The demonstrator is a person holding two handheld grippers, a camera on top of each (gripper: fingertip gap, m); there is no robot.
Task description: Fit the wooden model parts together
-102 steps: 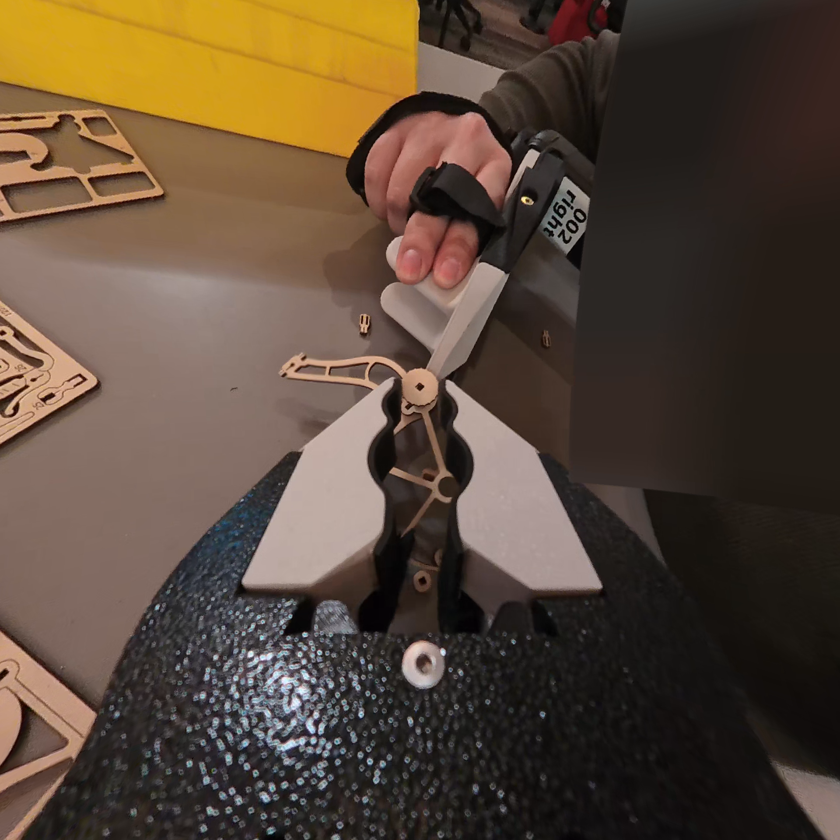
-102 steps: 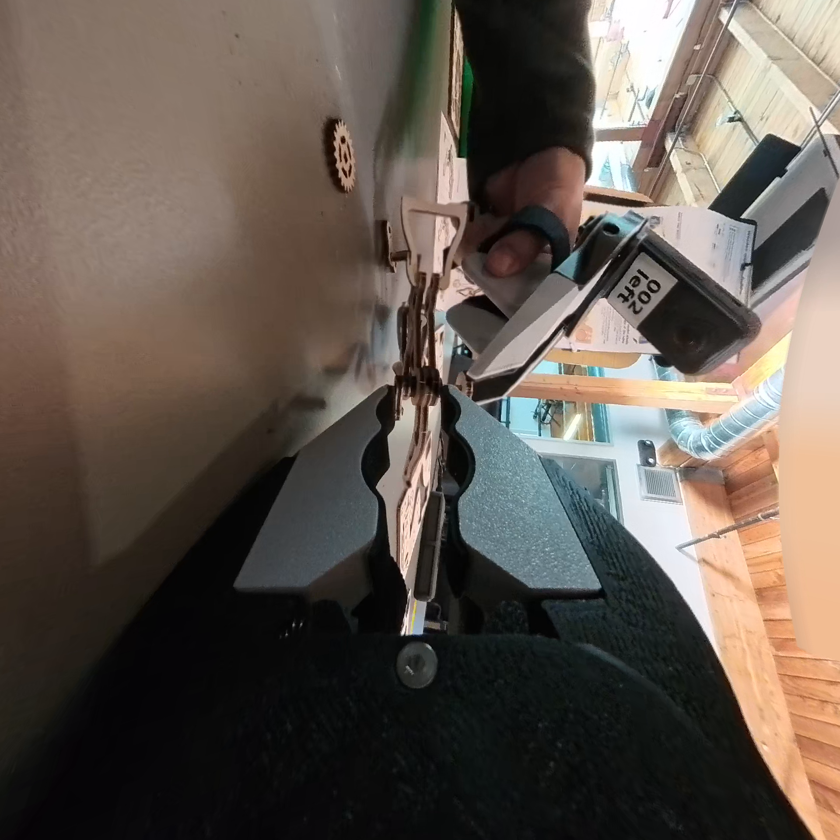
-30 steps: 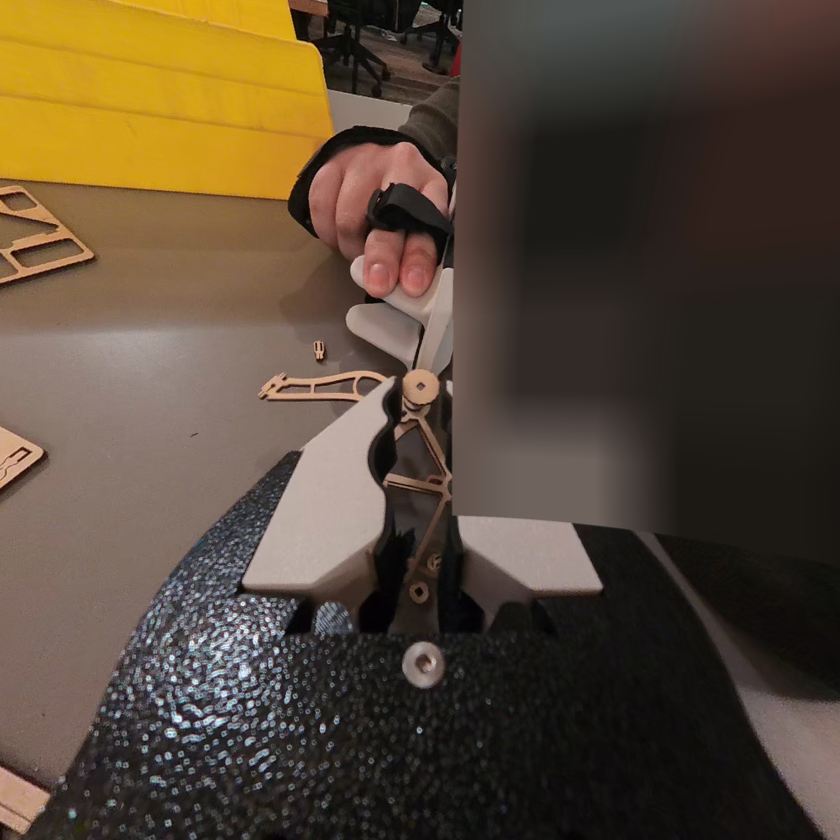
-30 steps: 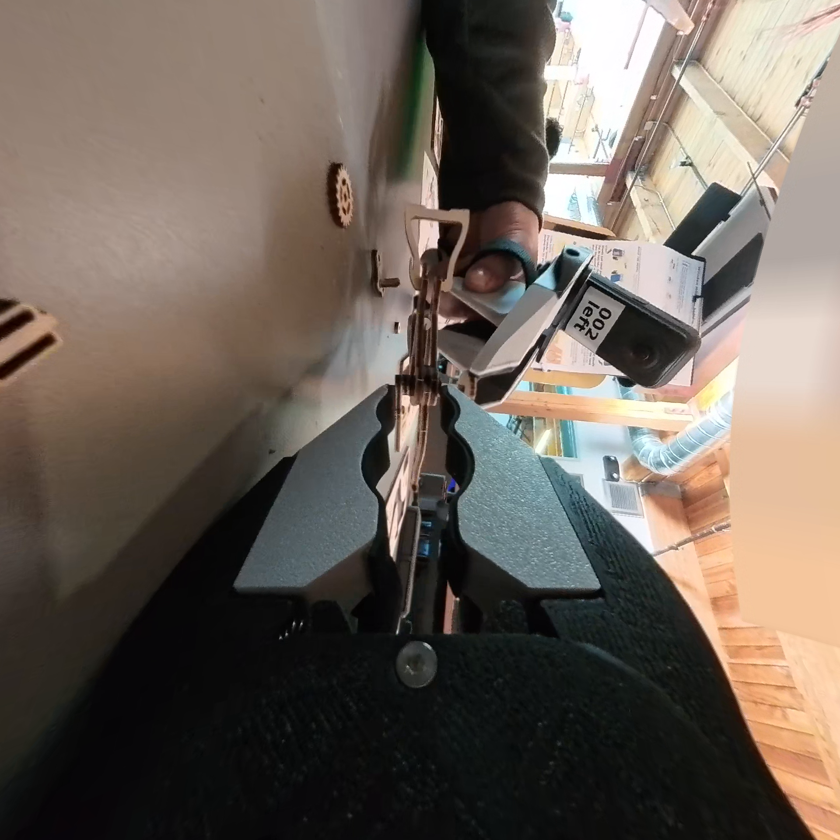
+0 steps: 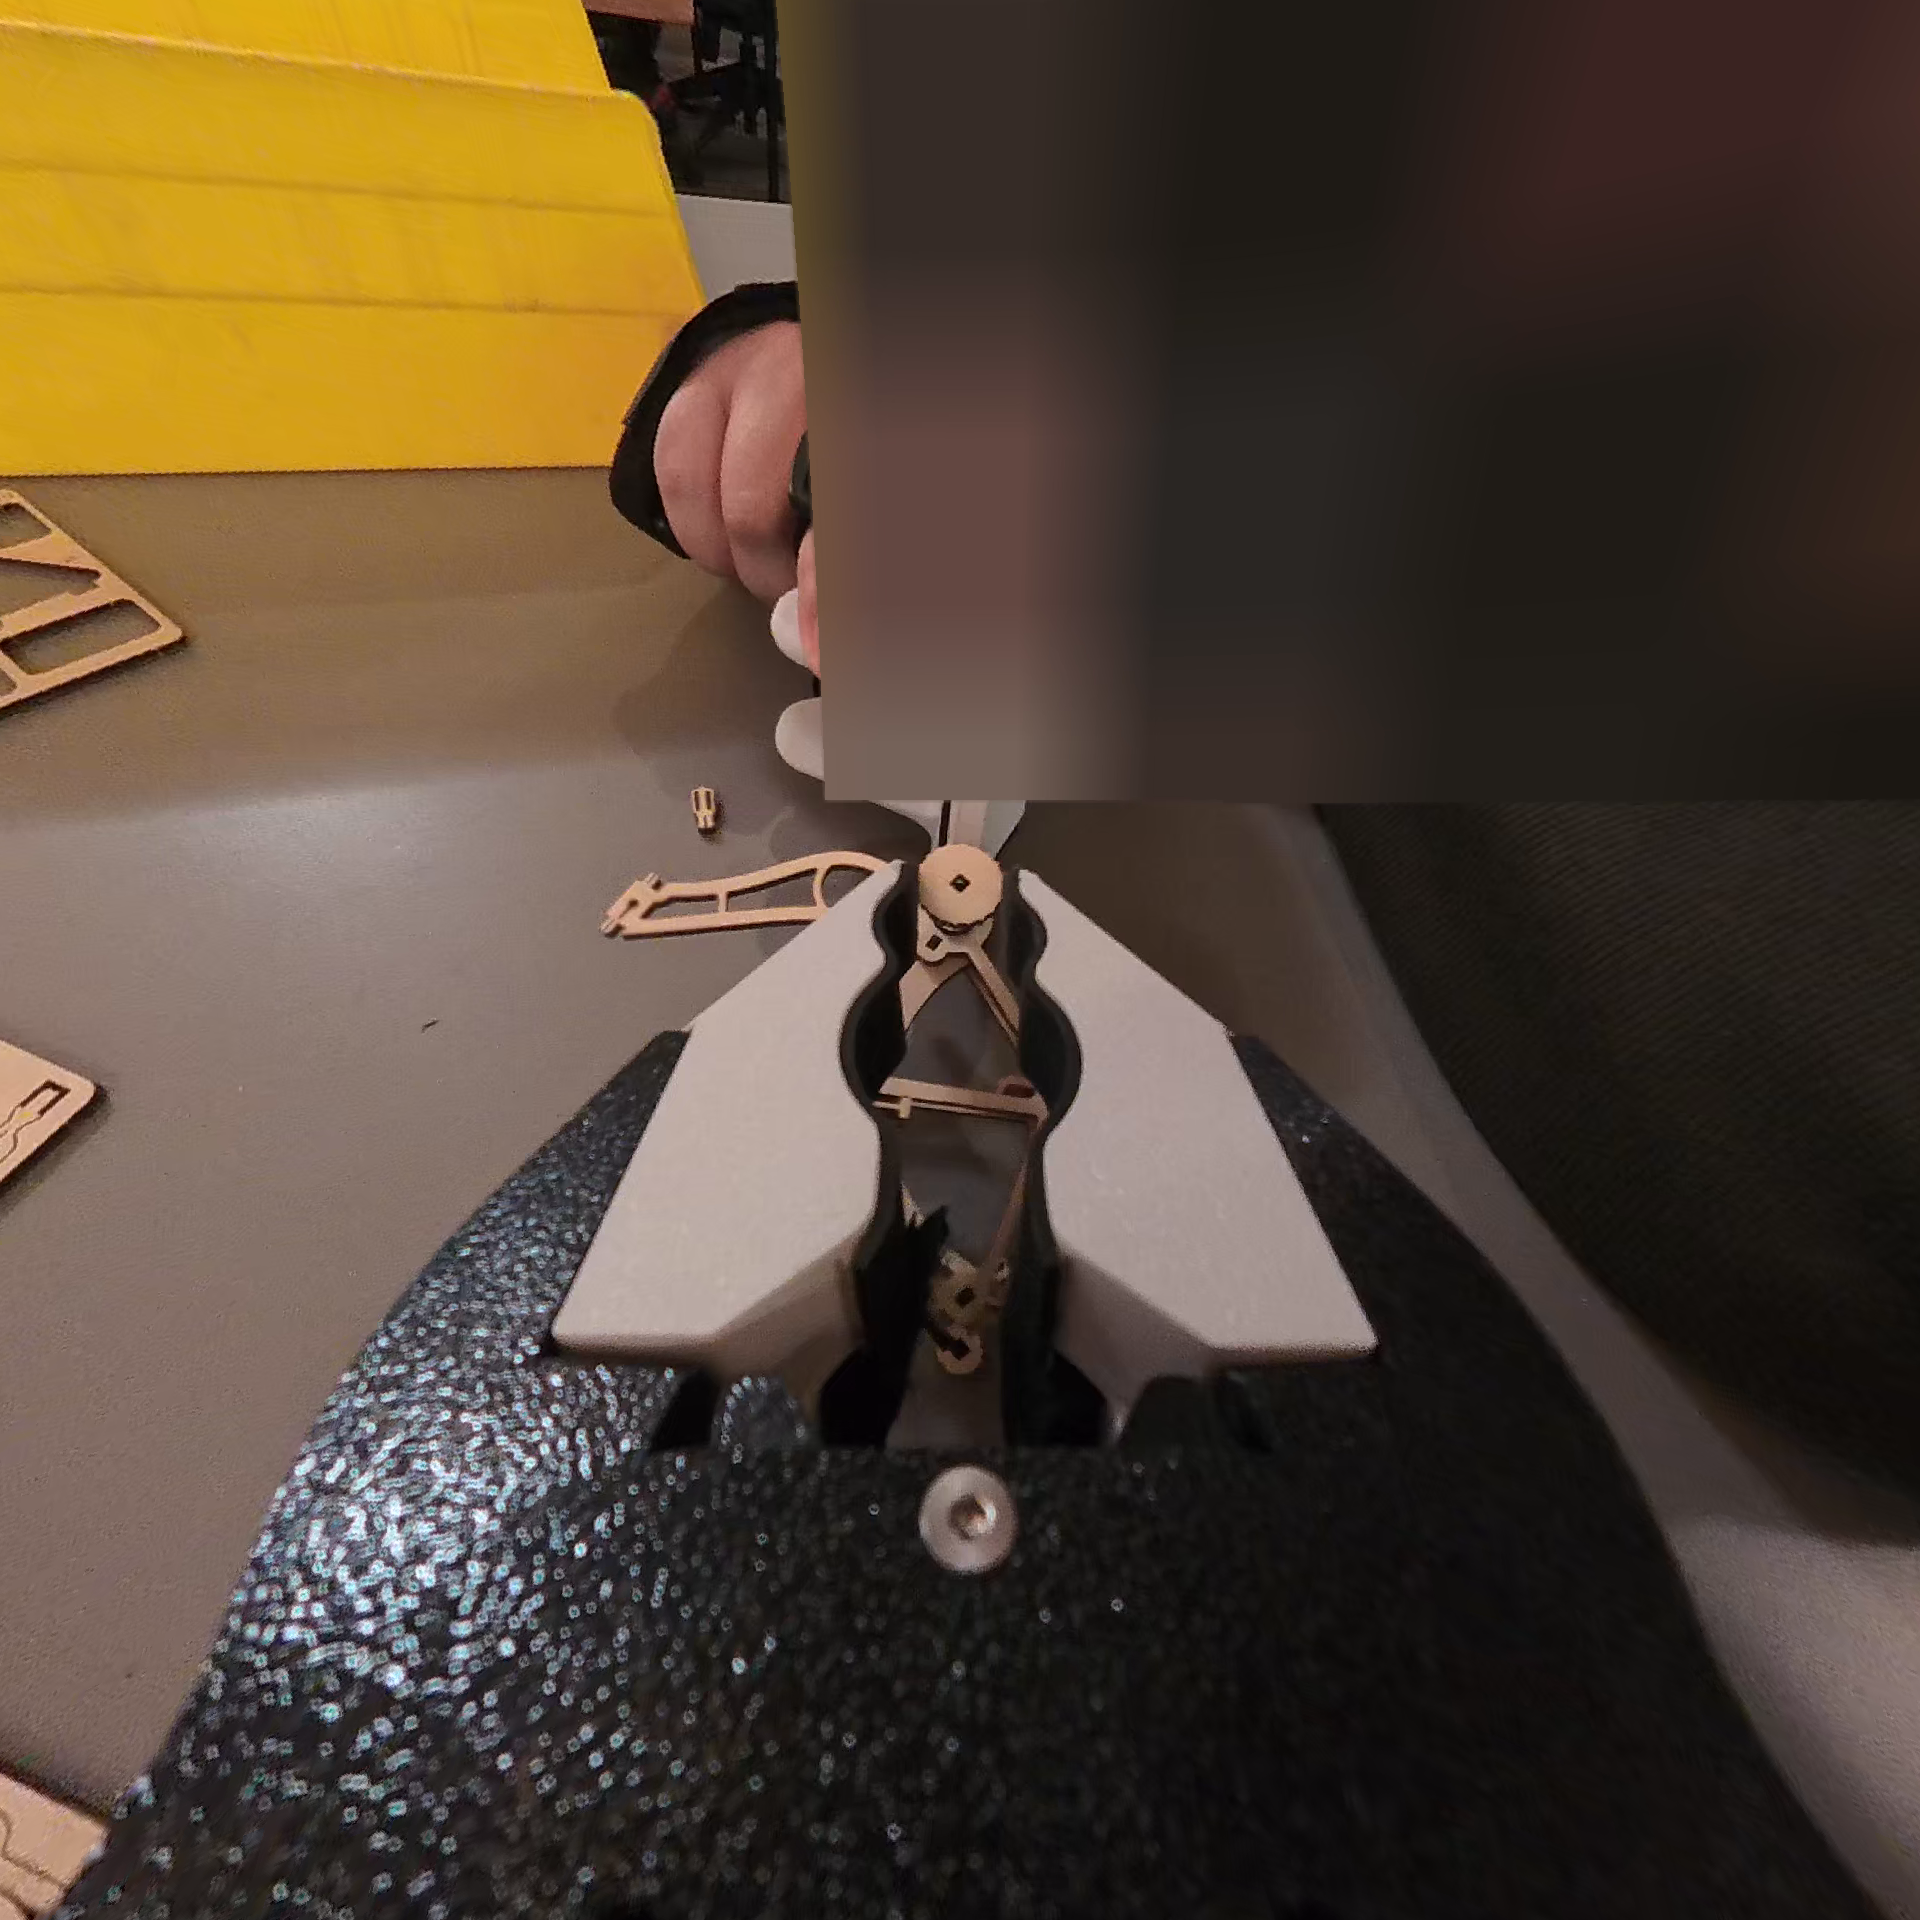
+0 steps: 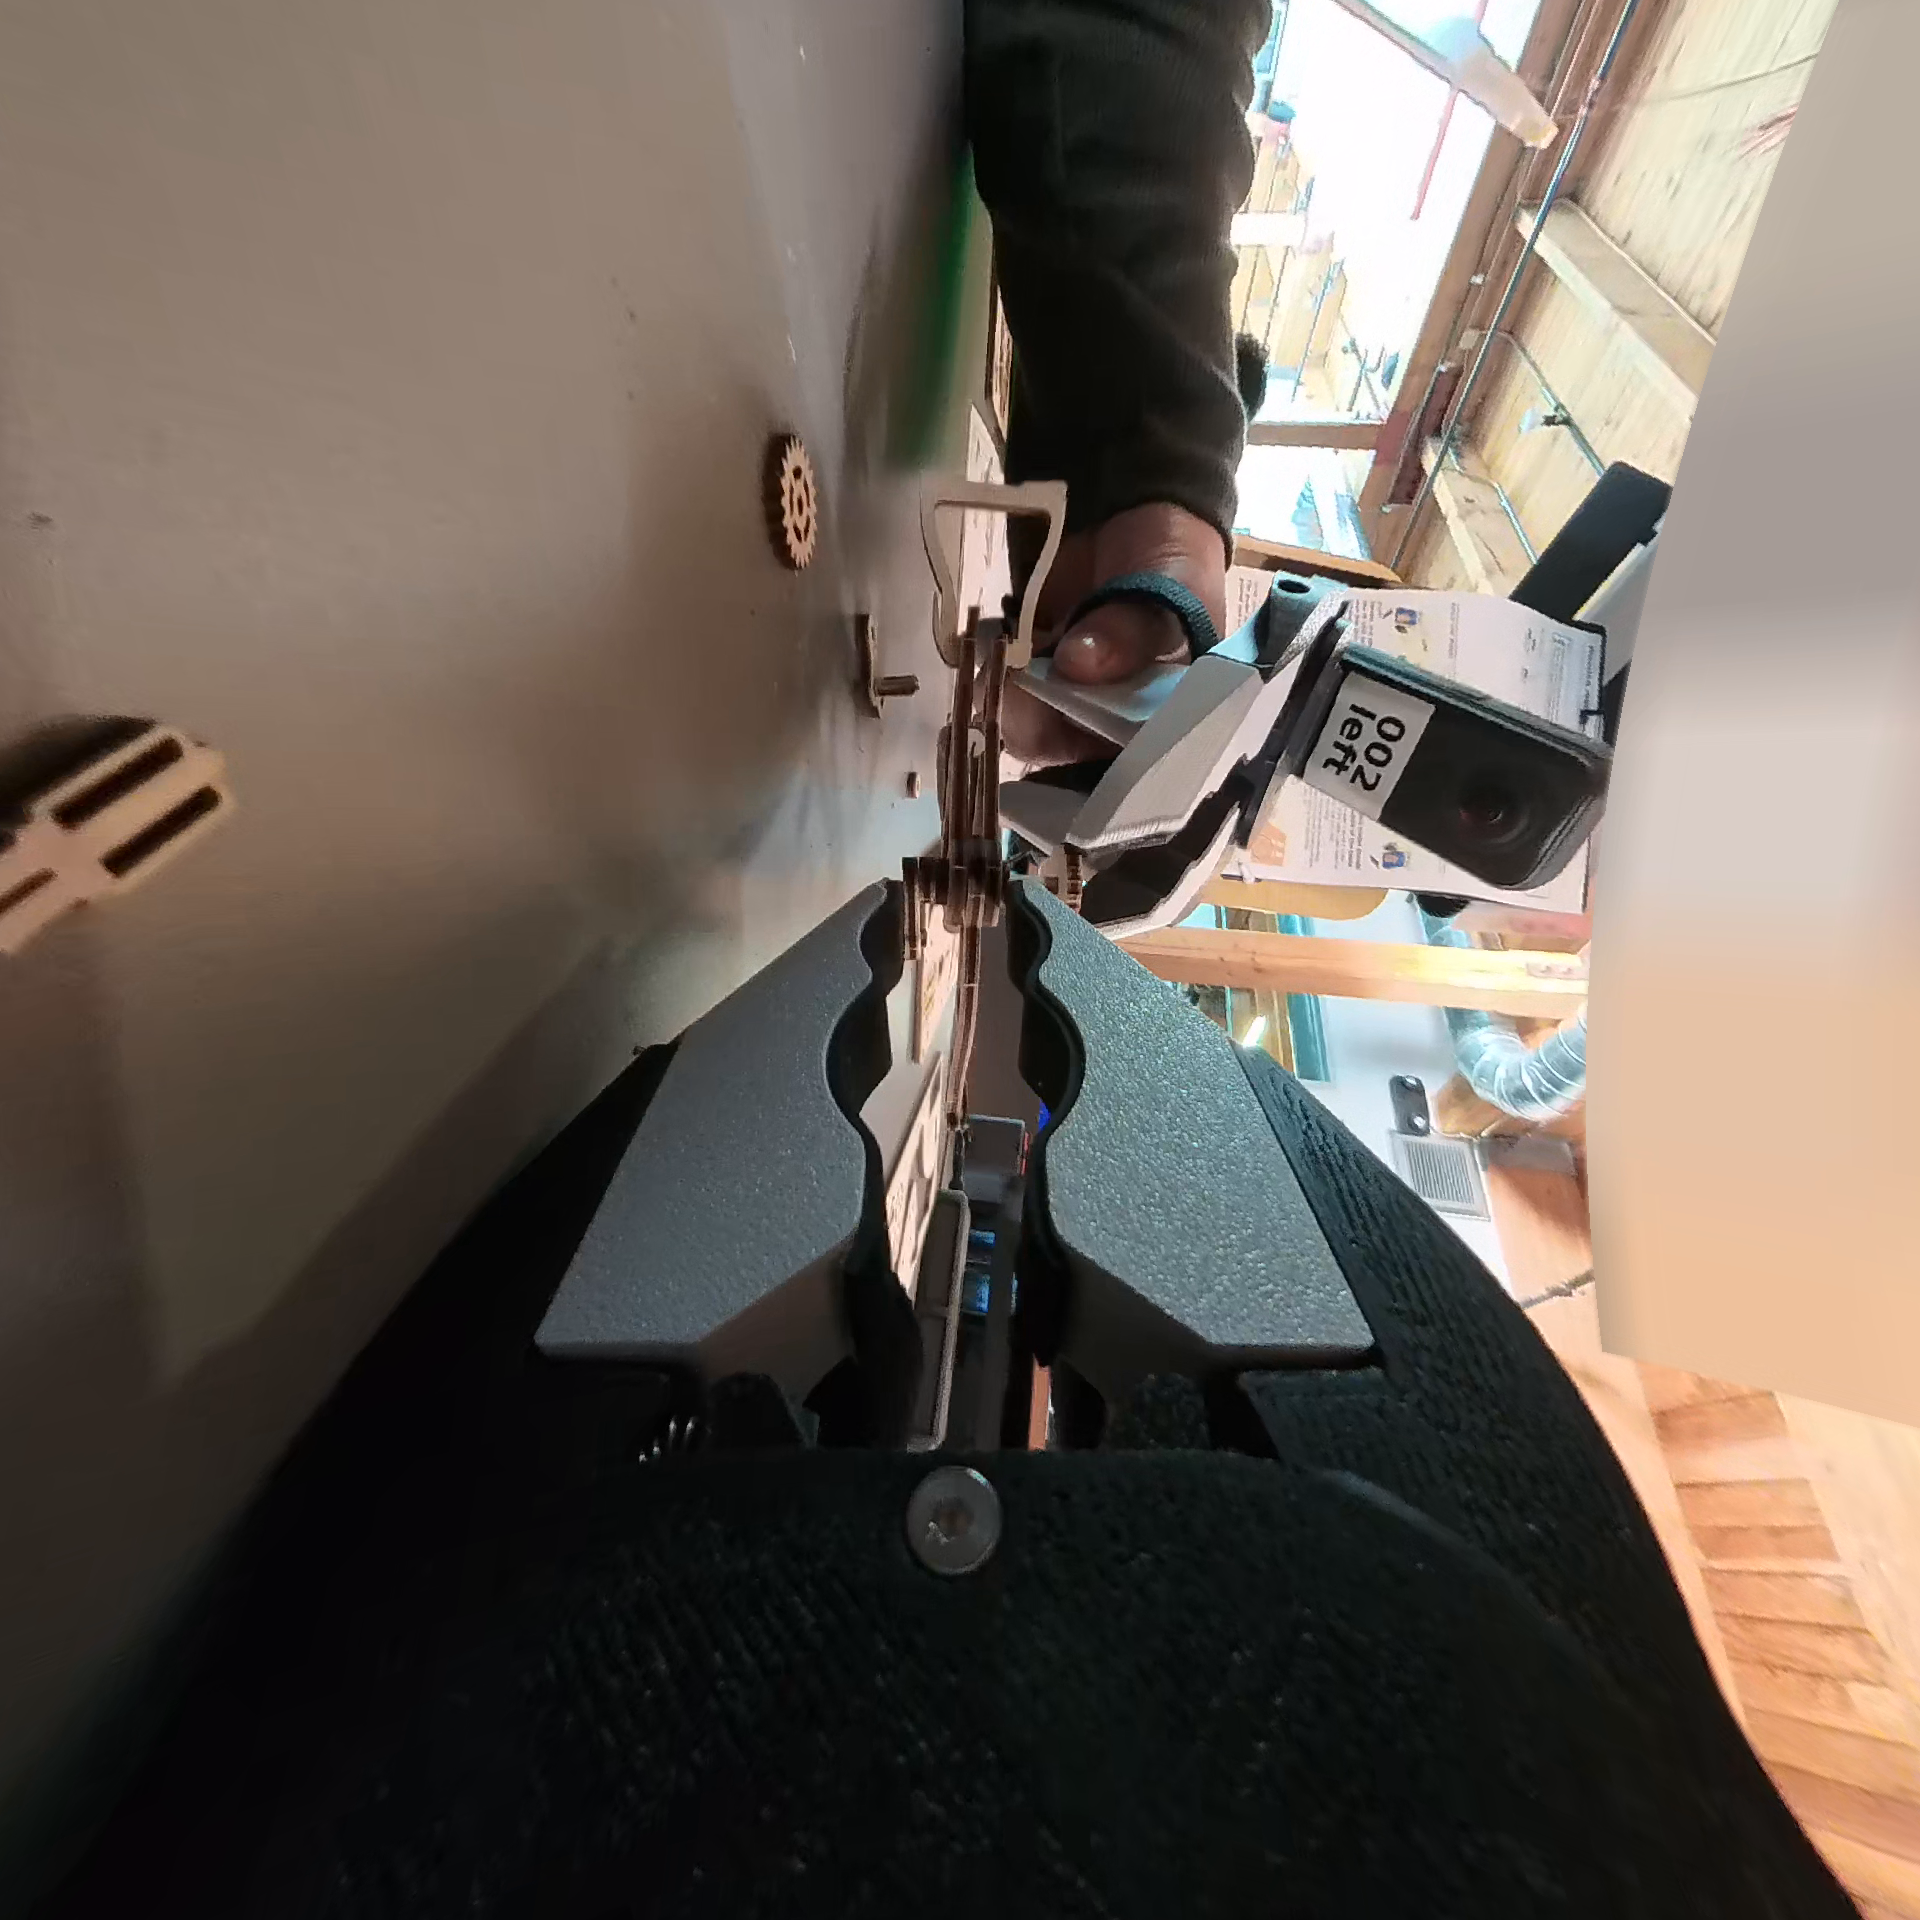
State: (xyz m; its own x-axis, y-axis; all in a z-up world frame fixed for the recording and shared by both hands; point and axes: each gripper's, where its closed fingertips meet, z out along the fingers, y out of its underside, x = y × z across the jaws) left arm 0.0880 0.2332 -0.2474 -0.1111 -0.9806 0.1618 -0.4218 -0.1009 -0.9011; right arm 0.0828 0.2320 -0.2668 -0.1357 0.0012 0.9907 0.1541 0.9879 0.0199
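Above the table point(image 5: 312, 1039), both my claws, left claw point(image 5: 961, 894) and right claw point(image 6: 951, 899), pinch the wooden model frame point(image 5: 961, 977); I should squeeze gently, keeping layers aligned.

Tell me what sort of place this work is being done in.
Probably a workshop or lab in a converted industrial building. The right wrist view shows exposed timber beams and a silver ventilation duct; the grey table is strewn with laser-cut wooden sheets, and a wooden gear lies loose.
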